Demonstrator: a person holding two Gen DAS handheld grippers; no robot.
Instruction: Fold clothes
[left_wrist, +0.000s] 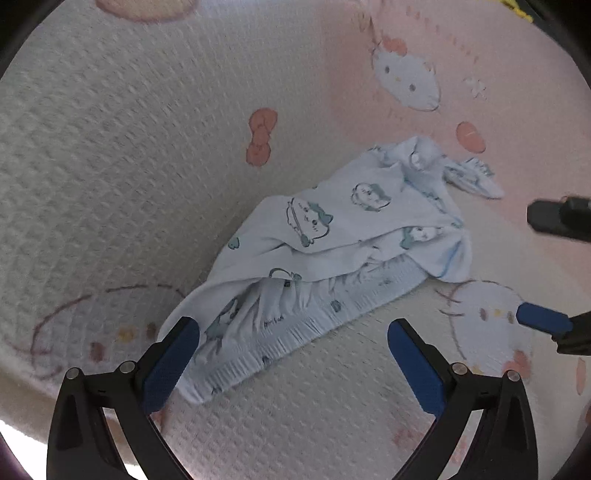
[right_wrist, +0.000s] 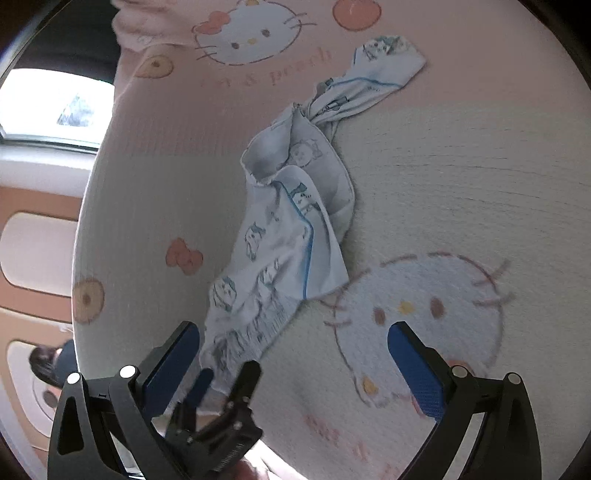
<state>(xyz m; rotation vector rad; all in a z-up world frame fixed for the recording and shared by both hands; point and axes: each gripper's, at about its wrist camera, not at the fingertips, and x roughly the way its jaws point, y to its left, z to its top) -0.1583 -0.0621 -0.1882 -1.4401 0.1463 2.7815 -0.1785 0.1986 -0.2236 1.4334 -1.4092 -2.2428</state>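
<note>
A light blue garment (left_wrist: 332, 236) printed with cartoon animals lies crumpled on a blanket, its gathered elastic waistband (left_wrist: 295, 328) nearest me. My left gripper (left_wrist: 293, 332) stands open just above the blanket; the waistband's corner lies between its fingers, close to the left pad (left_wrist: 173, 365). In the right wrist view the garment (right_wrist: 288, 221) stretches away, with a twisted leg (right_wrist: 369, 74) at its far end. My right gripper (right_wrist: 293, 332) is open and holds nothing; the waistband end sits by its left finger. The left gripper (right_wrist: 225, 373) shows below, its fingers astride the waistband corner. The right gripper (left_wrist: 528, 267) shows at the right edge.
The blanket (left_wrist: 110, 166) is white and pink with cat faces, bows and fruit prints. Its edge drops off at the left in the right wrist view, where a floor mat (right_wrist: 33, 251) and a person's dark hair (right_wrist: 44, 365) show below.
</note>
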